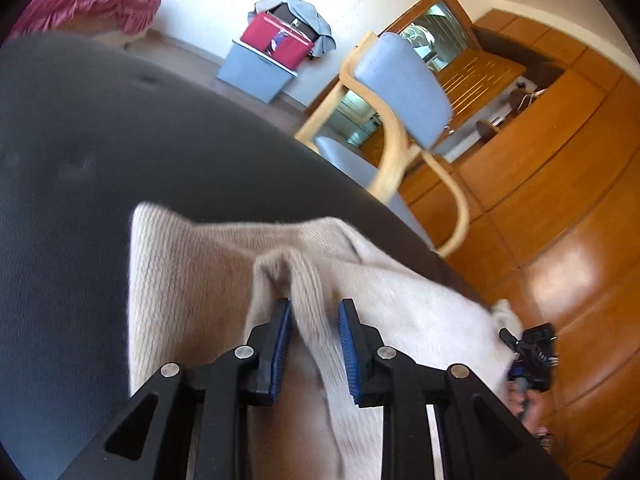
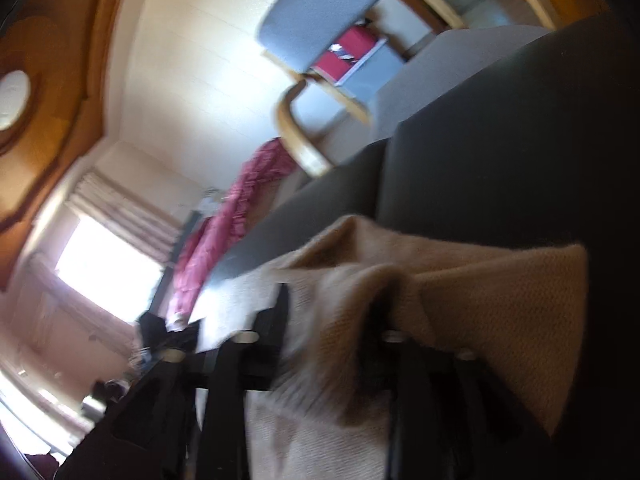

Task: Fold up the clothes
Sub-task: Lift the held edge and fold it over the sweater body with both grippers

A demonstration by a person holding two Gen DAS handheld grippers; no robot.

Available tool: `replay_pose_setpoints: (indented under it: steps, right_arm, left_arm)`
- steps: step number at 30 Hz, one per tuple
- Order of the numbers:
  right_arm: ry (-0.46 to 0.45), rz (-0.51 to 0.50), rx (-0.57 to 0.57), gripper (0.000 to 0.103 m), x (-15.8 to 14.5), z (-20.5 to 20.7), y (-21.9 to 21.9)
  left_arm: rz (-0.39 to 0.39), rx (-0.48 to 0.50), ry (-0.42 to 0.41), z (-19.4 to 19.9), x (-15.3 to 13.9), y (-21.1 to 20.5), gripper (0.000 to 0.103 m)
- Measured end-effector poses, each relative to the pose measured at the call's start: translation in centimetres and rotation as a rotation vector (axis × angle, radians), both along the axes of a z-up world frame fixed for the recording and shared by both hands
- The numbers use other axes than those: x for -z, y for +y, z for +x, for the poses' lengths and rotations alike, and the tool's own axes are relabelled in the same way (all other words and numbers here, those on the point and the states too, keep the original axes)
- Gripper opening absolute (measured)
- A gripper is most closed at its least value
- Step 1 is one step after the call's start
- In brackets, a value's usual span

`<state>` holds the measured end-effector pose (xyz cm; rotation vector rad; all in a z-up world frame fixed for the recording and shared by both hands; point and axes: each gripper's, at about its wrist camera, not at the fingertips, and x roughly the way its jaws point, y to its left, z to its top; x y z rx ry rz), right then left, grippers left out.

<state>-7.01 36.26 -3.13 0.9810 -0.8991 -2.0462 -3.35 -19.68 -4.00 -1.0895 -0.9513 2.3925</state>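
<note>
A beige knit sweater (image 1: pixel 192 272) lies partly on a dark padded surface (image 1: pixel 100 140), near its right edge. My left gripper (image 1: pixel 314 308) is shut on a raised ridge of the knit, which sits between the blue pads (image 1: pixel 284 340). The sweater's far end runs off to the right, where my right gripper (image 1: pixel 528 350) holds it beyond the surface edge, with a hand (image 1: pixel 528 408) below. The right wrist view is blurred: the sweater (image 2: pixel 500 300) bunches between the fingers of the right gripper (image 2: pixel 332 308) and drapes over the right-hand one.
A wooden chair with grey cushions (image 1: pixel 404 88) stands just past the surface edge. Behind it are wooden cabinets (image 1: pixel 560 200). By the wall stands a grey bin (image 1: pixel 256 72) with a red bag and clothes in it. A pink cloth (image 1: pixel 88 0) lies at the far left.
</note>
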Motion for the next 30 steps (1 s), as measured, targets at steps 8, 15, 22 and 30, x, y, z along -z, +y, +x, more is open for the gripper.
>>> replay_pose_setpoints:
  steps: [8,15,22,30]
  right_arm:
    - [0.034,0.025,-0.112,0.071,-1.3,3.1,-0.6]
    - [0.085,0.133,-0.134,0.036,-1.9,3.8,-2.1]
    - [0.106,0.064,-0.21,0.017,-3.7,2.4,-2.5]
    - [-0.063,-0.159,-0.003,0.017,-0.8,-5.3,0.4]
  left_arm:
    - [0.12,0.027,-0.073,0.8,0.9,0.1,0.029]
    - [0.108,0.055,-0.099,1.1,0.3,1.7,0.027]
    - [0.23,0.185,-0.111,-0.5,-1.3,2.4,0.007]
    - [0.625,-0.049,-0.143,-8.2,-0.6,-1.2,0.008]
